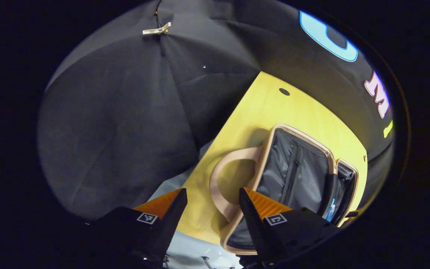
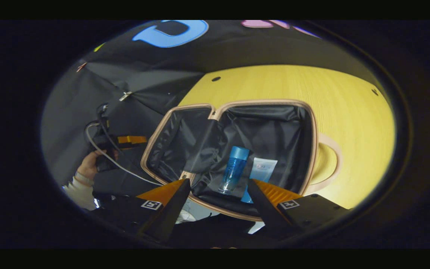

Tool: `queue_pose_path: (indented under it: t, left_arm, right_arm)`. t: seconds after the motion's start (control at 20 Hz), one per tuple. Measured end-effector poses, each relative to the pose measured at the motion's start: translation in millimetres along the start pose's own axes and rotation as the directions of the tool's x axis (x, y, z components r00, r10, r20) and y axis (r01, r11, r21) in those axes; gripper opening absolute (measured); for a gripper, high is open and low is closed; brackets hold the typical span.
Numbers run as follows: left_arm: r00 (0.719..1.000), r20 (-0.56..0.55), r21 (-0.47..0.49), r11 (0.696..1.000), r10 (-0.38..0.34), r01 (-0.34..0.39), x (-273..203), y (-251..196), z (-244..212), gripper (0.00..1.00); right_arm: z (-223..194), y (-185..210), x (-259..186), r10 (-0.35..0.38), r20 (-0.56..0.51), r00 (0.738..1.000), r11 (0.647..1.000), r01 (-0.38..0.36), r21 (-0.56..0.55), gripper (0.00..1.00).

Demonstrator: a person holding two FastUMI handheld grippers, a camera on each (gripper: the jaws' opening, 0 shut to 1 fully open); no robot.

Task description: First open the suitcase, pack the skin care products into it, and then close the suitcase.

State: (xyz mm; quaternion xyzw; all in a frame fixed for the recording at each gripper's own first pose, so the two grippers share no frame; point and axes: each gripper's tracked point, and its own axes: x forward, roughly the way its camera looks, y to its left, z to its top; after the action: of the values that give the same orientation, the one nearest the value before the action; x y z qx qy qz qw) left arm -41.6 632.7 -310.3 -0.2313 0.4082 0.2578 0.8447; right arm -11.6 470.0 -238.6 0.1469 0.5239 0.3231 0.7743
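Both tongs, left (image 1: 213, 203) and right (image 2: 218, 192), spread and empty, one open suitcase (image 2: 308, 123), one blue bottle (image 2: 233, 168), one tube (image 2: 261, 170) inside

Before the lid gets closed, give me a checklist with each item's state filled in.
1. Suitcase open on the yellow table: ok.
2. Blue bottle inside the case: ok.
3. Pale tube inside beside the bottle: ok.
4. Right claw open and empty above the case: ok.
5. Left claw open, near the handle, gripping nothing: ok.
6. More products still outside the case: cannot tell.
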Motion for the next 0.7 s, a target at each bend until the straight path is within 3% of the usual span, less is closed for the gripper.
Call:
queue_pose_path:
  t: [0.15, 0.45, 0.7]
  left_arm:
    - [1.0, -0.012, 0.011, 1.0, 0.019, -0.019, 25, 4, 15, 0.89]
    - [0.986, -0.166, 0.034, 0.999, 0.033, -0.028, 53, 2, -11, 0.9]
    - [0.98, -0.193, 0.085, 0.996, 0.051, -0.035, 59, 1, -9, 0.84]
  right_arm:
    - [6, 5, -7, 0.01, 0.027, 1.0, 1.0, -0.011, 0.017, 0.97]
    - [11, -19, -14, -0.056, 0.059, 0.997, 0.997, 0.054, 0.05, 0.97]
    - [4, -29, -15, -0.073, 0.05, 0.996, 0.995, 0.069, 0.076, 0.97]
